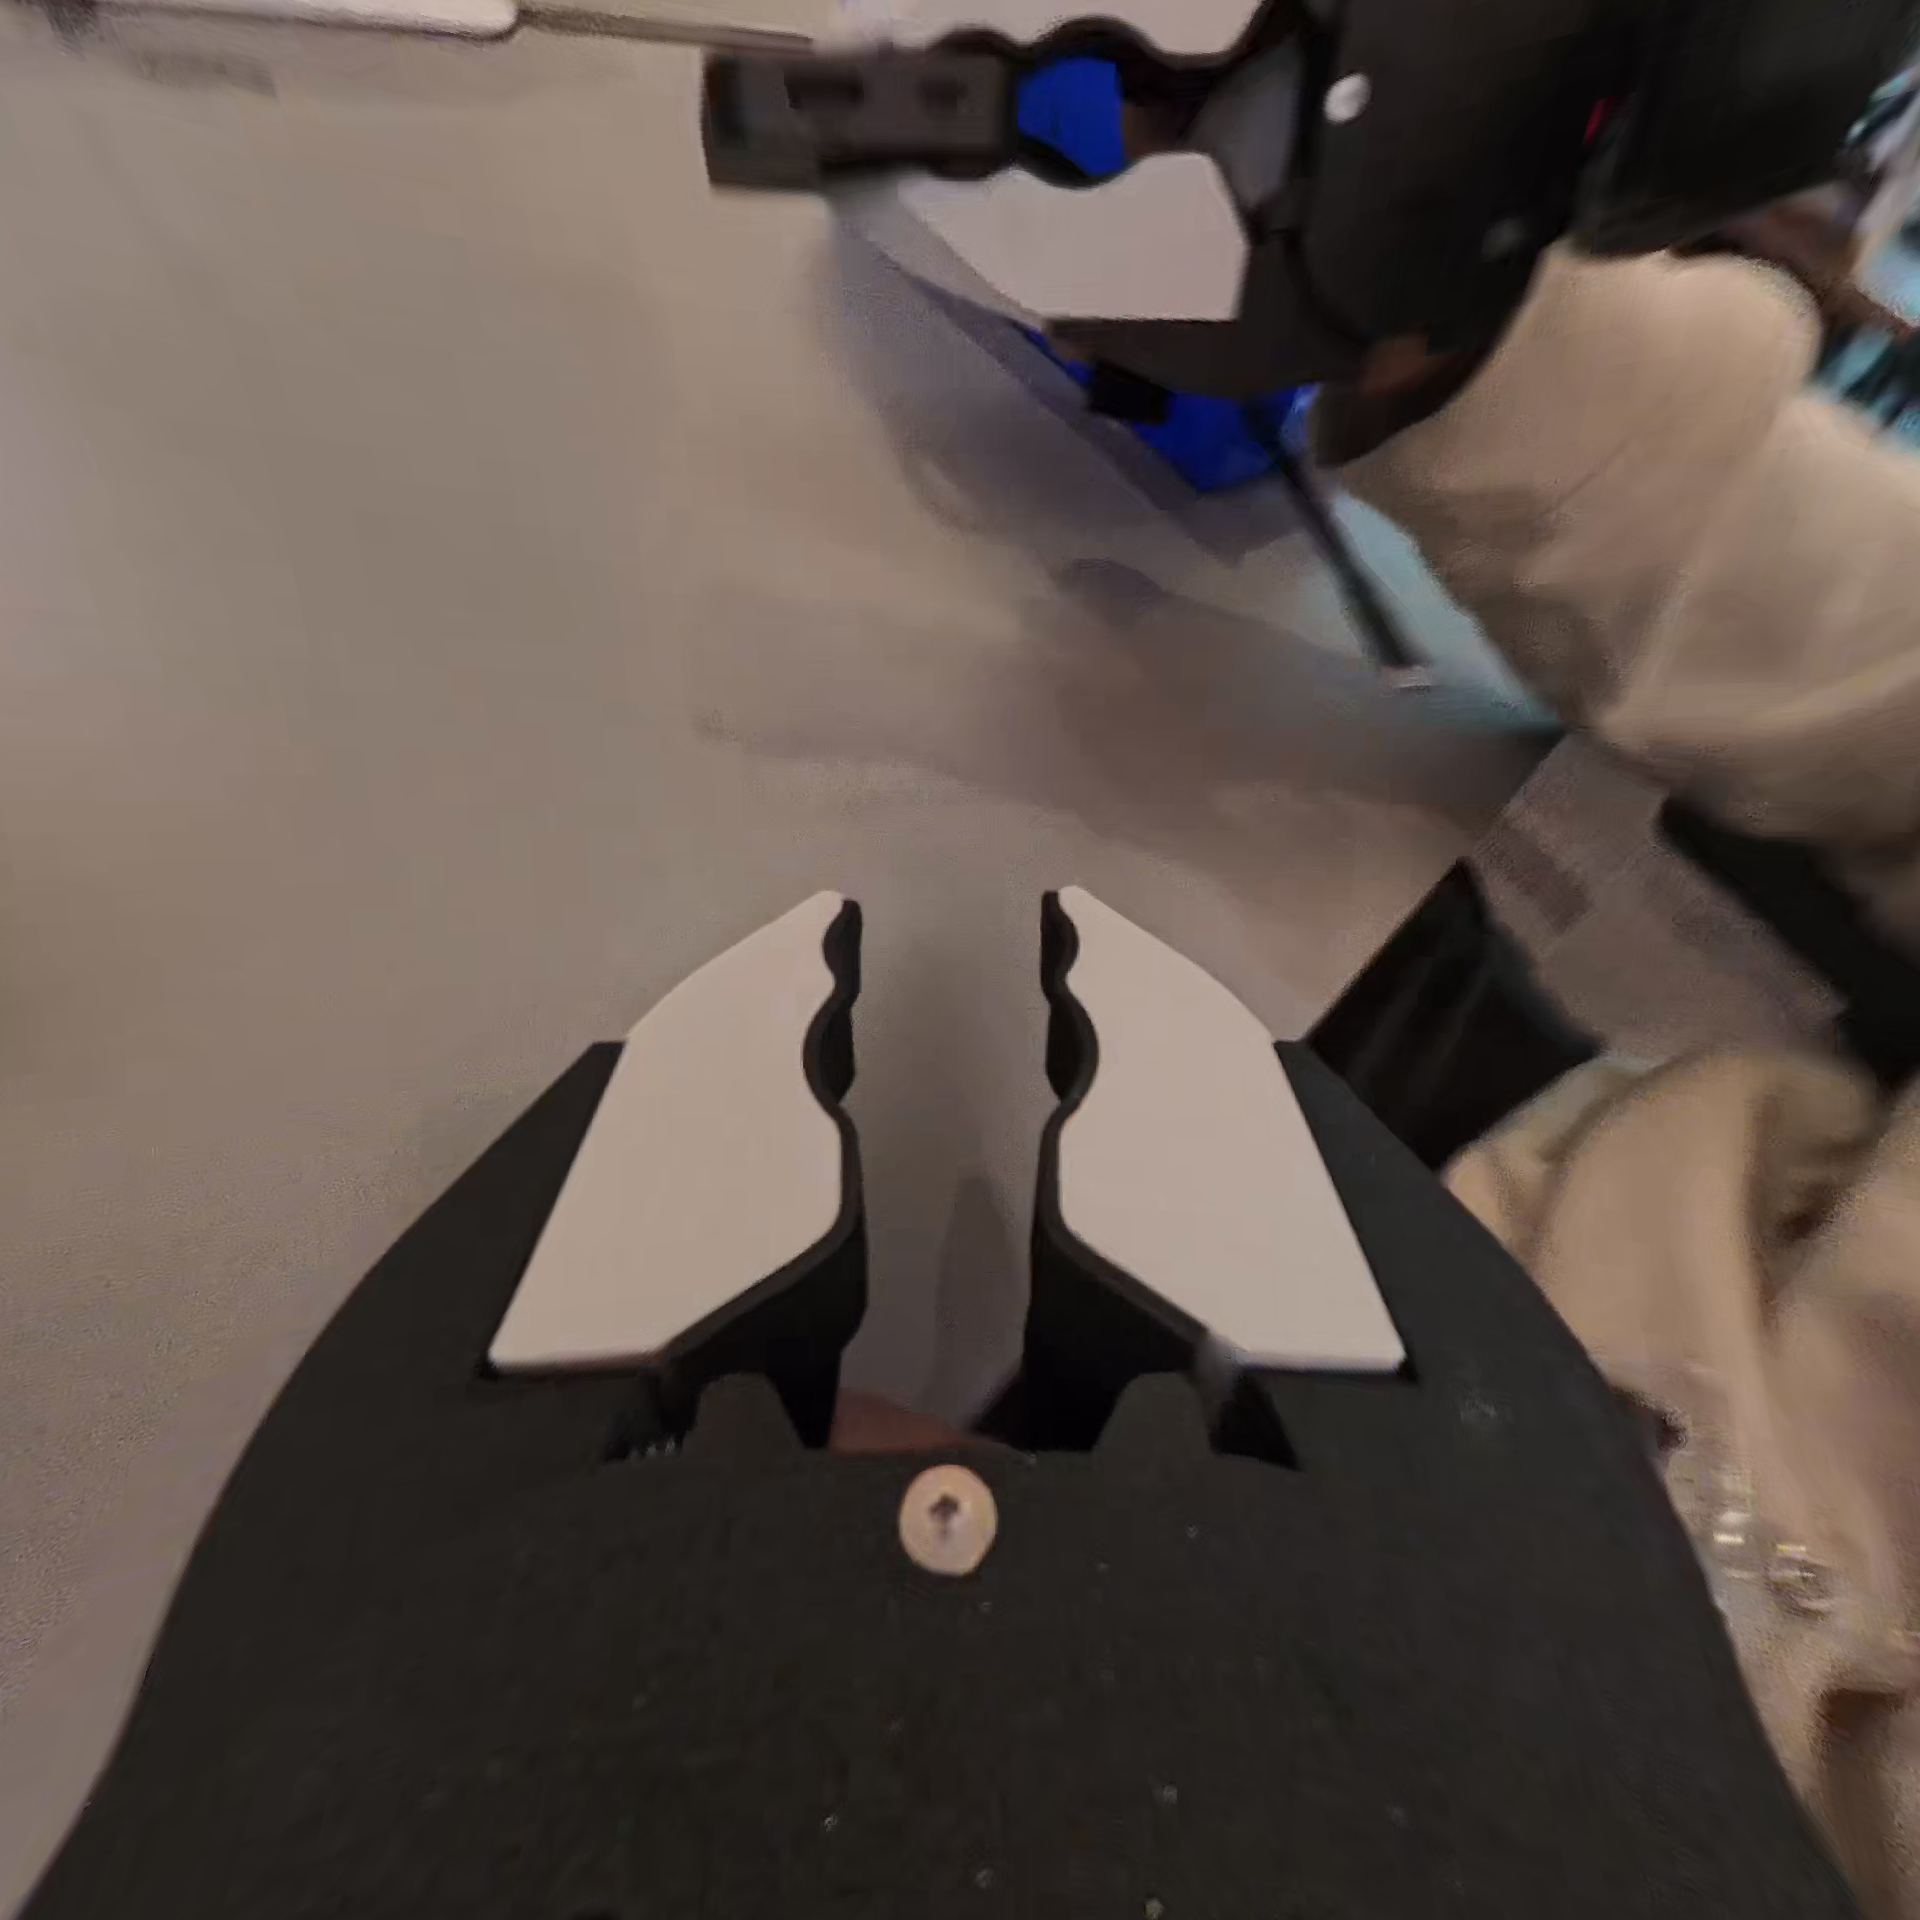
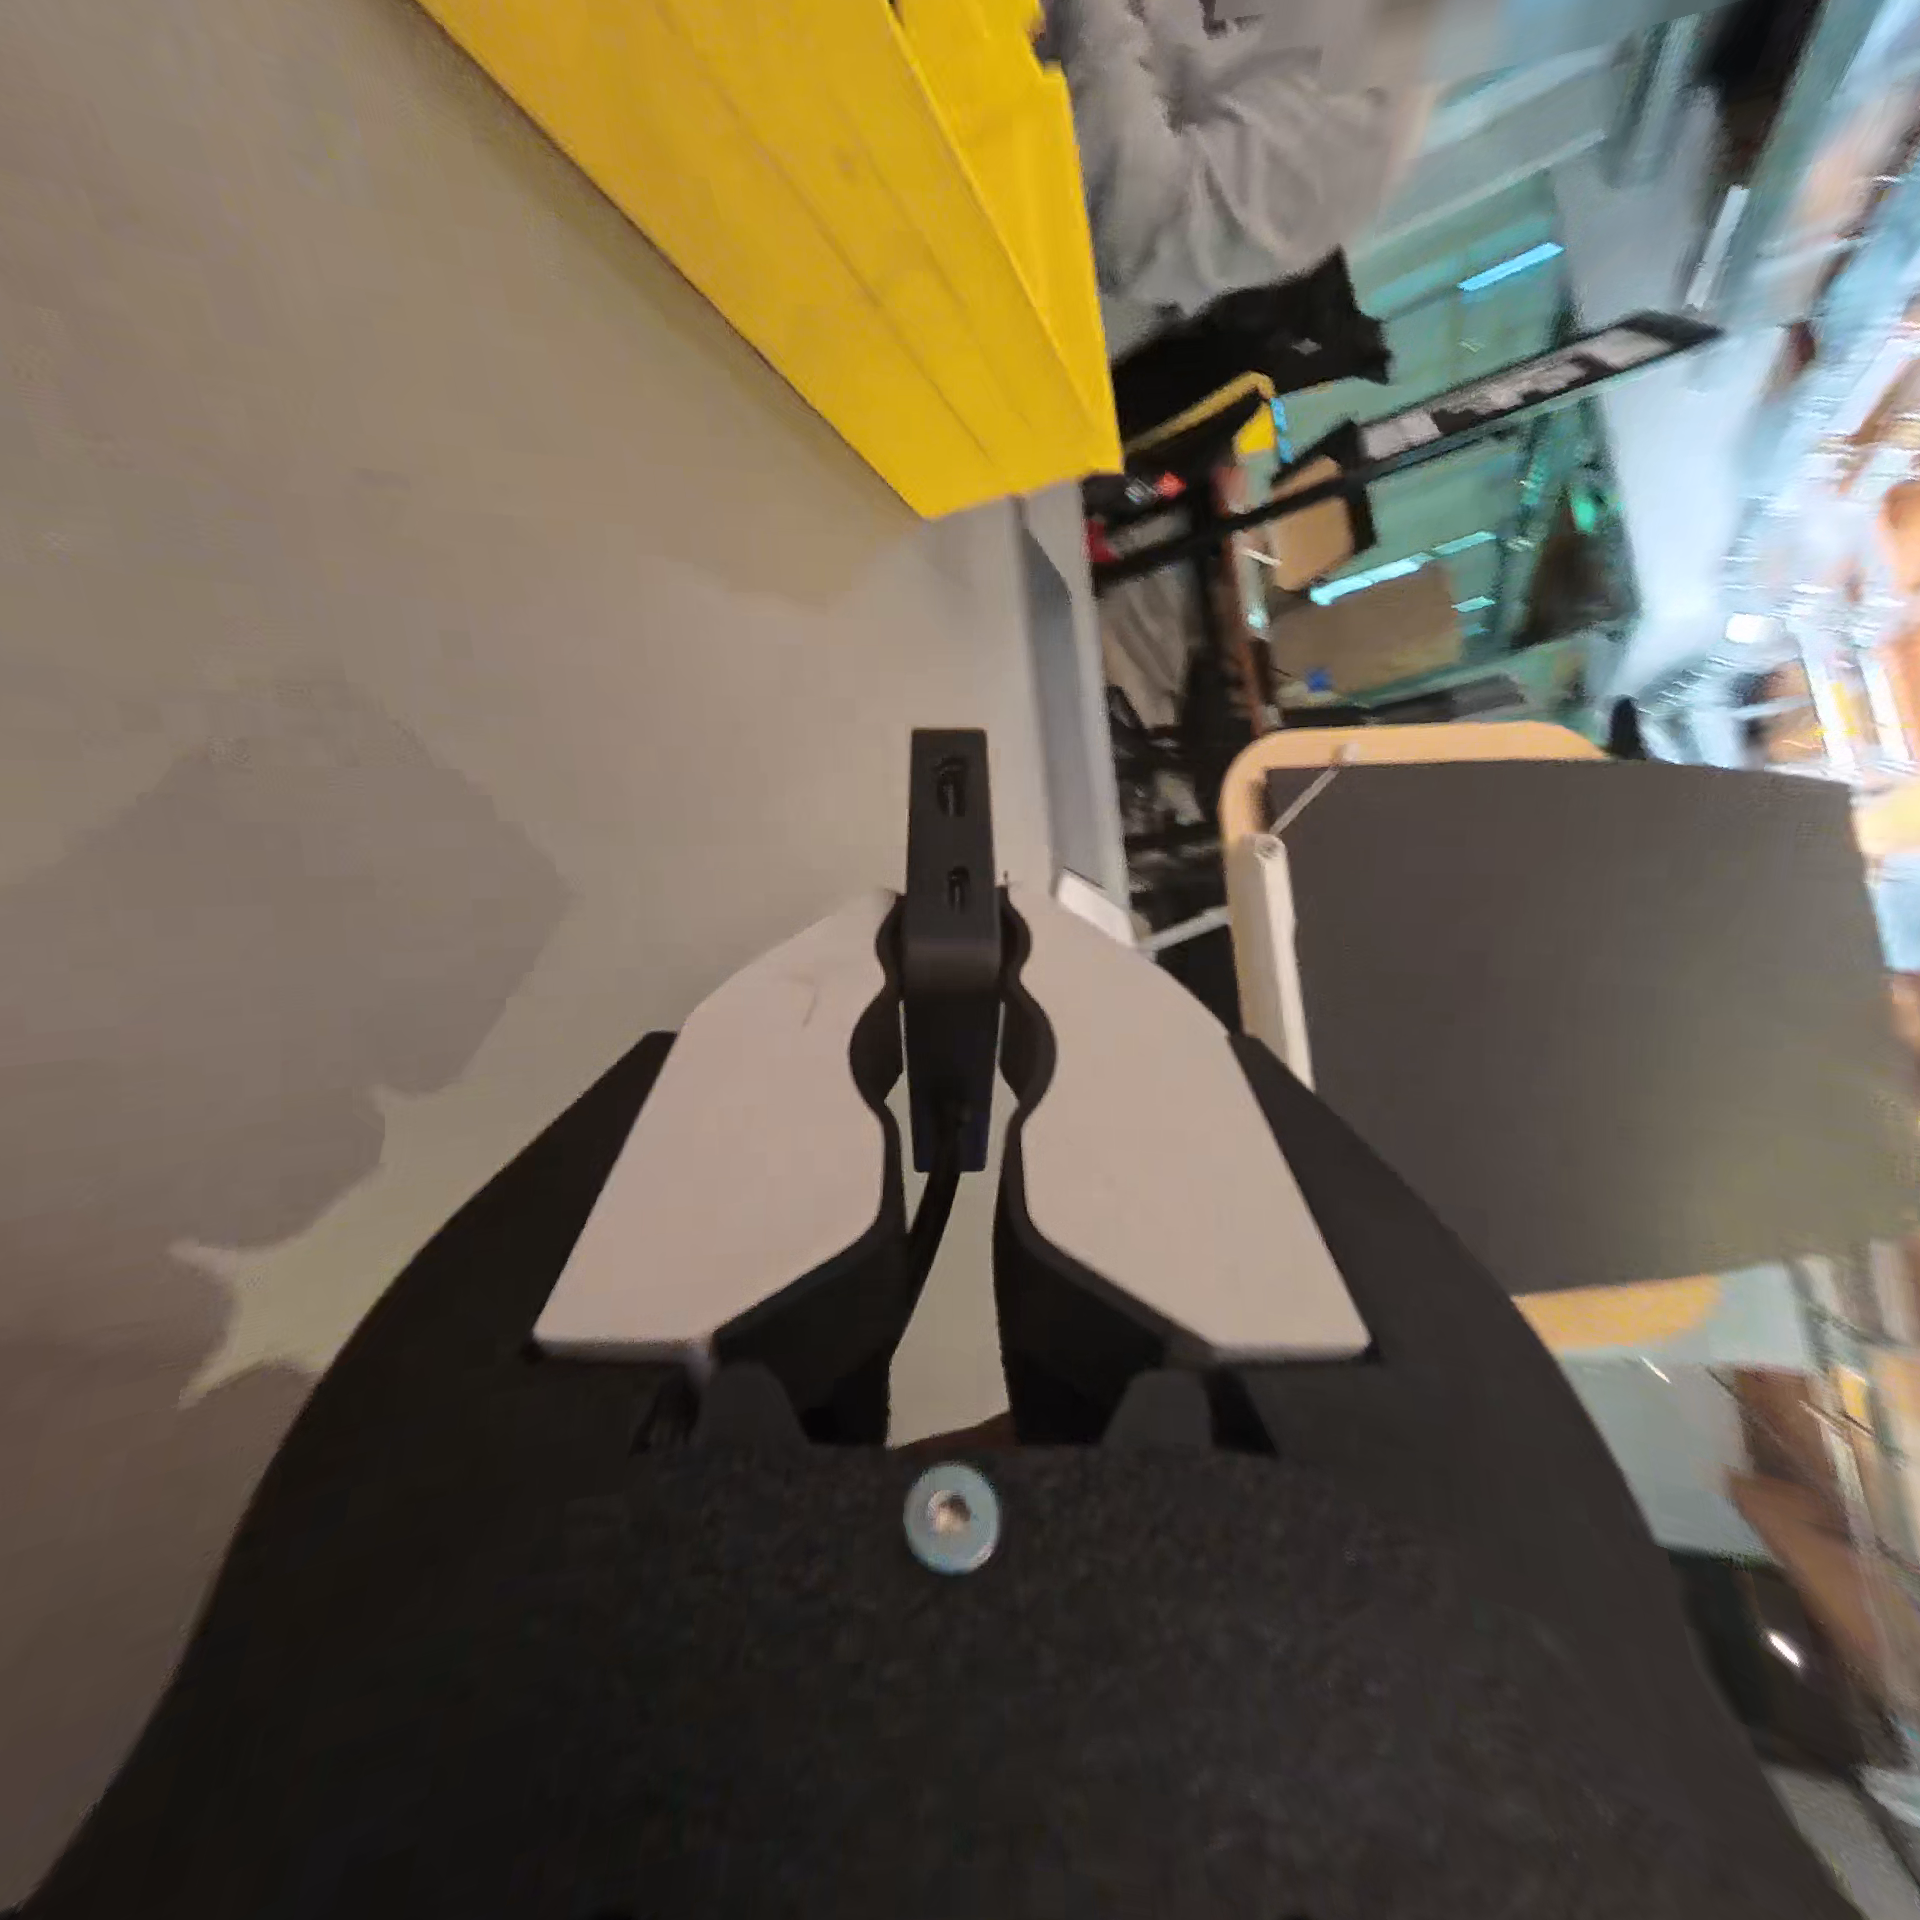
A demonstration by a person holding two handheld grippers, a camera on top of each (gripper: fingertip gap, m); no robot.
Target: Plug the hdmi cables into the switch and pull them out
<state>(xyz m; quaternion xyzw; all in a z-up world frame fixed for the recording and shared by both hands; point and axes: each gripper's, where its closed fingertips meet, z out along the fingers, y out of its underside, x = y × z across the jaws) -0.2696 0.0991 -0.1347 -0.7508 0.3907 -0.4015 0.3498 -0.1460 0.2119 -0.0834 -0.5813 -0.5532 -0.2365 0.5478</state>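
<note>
No legible brand or writing on anything; blur hides whatever marks may exist. Right gripper (image 2: pixel 951 914) clenched on the black switch (image 2: pixel 948 904), held edge-on between both fingers, ports facing away, a black cable (image 2: pixel 928 1236) trailing back from its near end. Rolled sideways, close to the pale worktop (image 2: pixel 364 623), near its far edge by a yellow bin (image 2: pixel 831 239). Left gripper (image 1: pixel 951 914) released, jaws apart, nothing between them, low over bare worktop, pointing toward the right gripper farther off with the switch.
</note>
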